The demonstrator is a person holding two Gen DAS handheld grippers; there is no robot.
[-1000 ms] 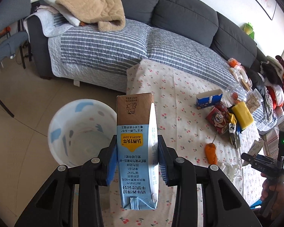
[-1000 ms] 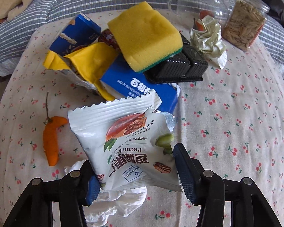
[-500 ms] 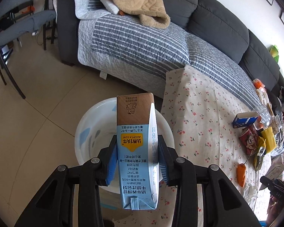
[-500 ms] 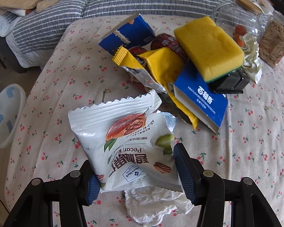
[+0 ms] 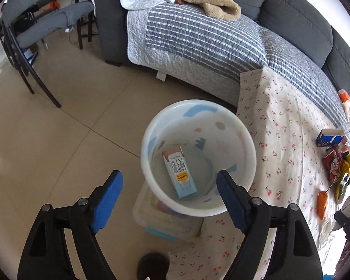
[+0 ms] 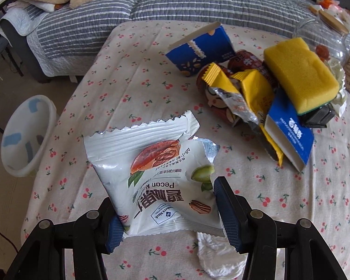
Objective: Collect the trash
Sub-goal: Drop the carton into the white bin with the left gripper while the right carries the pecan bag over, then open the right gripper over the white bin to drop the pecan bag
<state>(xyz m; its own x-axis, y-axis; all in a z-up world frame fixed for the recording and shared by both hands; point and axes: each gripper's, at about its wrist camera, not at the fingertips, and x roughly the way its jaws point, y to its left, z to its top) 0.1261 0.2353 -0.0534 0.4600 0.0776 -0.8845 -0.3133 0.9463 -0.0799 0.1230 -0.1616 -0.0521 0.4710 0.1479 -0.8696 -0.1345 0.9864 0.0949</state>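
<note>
- Left gripper [image 5: 169,194]: jaws opening, nothing between fingers; bin [image 5: 221,114] mouth unobstructed ahead.
- Right gripper [image 6: 166,206]: tablecloth [image 6: 133,74] clear ahead-left of fingers; packaging pile [image 6: 256,88] blocks ahead-right.

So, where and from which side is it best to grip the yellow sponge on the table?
Probably grip the yellow sponge across its two long sides, coming from above. It lies on top of the pile, resting on a black tray, so its upper face is free, and the soft block is narrow enough that way for the jaws.
</note>
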